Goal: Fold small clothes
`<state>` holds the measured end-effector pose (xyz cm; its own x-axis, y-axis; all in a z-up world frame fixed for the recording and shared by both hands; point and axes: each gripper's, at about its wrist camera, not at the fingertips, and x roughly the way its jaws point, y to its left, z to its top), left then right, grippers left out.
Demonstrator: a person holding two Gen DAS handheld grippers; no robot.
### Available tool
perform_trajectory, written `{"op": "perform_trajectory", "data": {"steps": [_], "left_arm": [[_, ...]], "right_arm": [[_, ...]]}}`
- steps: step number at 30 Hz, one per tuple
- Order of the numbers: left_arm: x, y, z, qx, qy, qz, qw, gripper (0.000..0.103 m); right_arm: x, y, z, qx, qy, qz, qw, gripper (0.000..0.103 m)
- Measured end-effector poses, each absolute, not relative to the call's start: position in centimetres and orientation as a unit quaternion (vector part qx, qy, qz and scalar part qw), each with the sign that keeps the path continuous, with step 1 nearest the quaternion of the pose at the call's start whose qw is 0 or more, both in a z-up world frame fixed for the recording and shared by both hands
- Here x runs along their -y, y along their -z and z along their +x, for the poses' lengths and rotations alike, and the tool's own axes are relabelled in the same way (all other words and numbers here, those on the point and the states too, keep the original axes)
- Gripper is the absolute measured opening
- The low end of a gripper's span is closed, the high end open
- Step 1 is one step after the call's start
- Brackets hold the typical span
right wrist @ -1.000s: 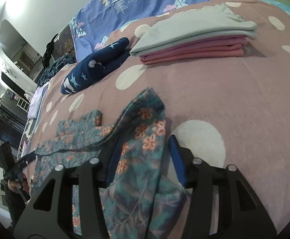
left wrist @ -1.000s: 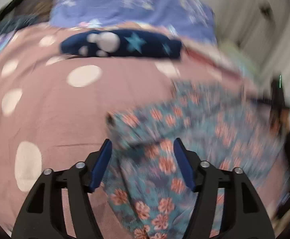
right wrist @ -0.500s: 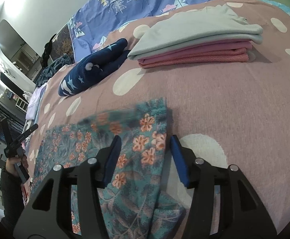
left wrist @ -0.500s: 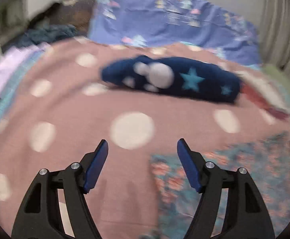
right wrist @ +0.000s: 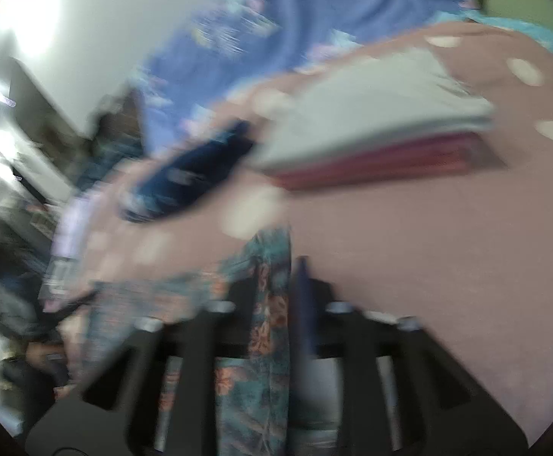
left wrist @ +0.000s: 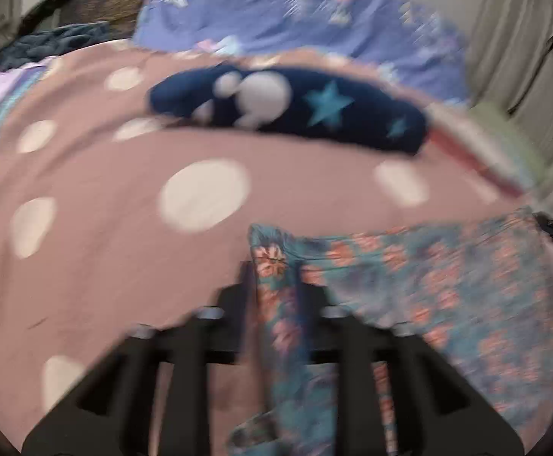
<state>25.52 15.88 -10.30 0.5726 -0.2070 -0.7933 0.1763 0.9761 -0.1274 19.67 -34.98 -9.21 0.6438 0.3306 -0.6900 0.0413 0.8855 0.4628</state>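
Claw grips [left wrist: 272, 288] on floral garment [left wrist: 447, 285] blurred

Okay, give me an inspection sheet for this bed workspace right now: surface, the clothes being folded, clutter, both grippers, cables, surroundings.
Surface: pink bedsheet with white polka dots.
Job's things: teal floral garment spread out on the sheet, one edge bunched between each gripper's fingers.
Clutter: navy star-print garment lying farther back; stack of folded clothes, pale on top, pink and red below.
Grippers: left gripper closing with floral cloth between its jaws; right gripper closing, cloth between its jaws too. Both views are blurred.
Cables: nothing seen.
Surroundings: blue patterned blanket at the head of the bed, curtain at the right of the left wrist view.
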Motion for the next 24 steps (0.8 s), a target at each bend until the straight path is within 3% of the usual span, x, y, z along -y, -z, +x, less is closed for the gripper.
{"op": "perform_trajectory", "data": {"steps": [4,8,10,15,19,24], "left_arm": [[-13.5,8.1,20.4,-0.398,0.113,0.044,0.909,0.054],[-7.9,6.1,14.1,-0.377,0.227,0.078,0.894,0.056],[-3.3,5.8,10.1,-0.368,0.298,0.115,0.873,0.062],[4.2,6.9,1.5,-0.348,0.387,0.173,0.836,0.063],[1.6,7.2,-1.8,-0.342,0.341,0.169,0.859,0.064],[-9.2,6.4,-1.4,-0.376,0.185,0.041,0.907,0.071]], "right_arm": [[36.1,10.4,17.2,-0.432,-0.086,0.25,0.862,0.036],[37.5,10.0,12.4,-0.433,-0.102,0.243,0.862,0.032],[37.9,9.9,10.4,-0.435,-0.108,0.244,0.86,0.031],[37.0,8.3,2.5,-0.412,-0.179,0.231,0.863,0.031],[36.2,8.6,-2.4,-0.411,-0.214,0.216,0.859,0.036],[35.2,9.6,-4.4,-0.413,-0.228,0.224,0.853,0.042]]}}
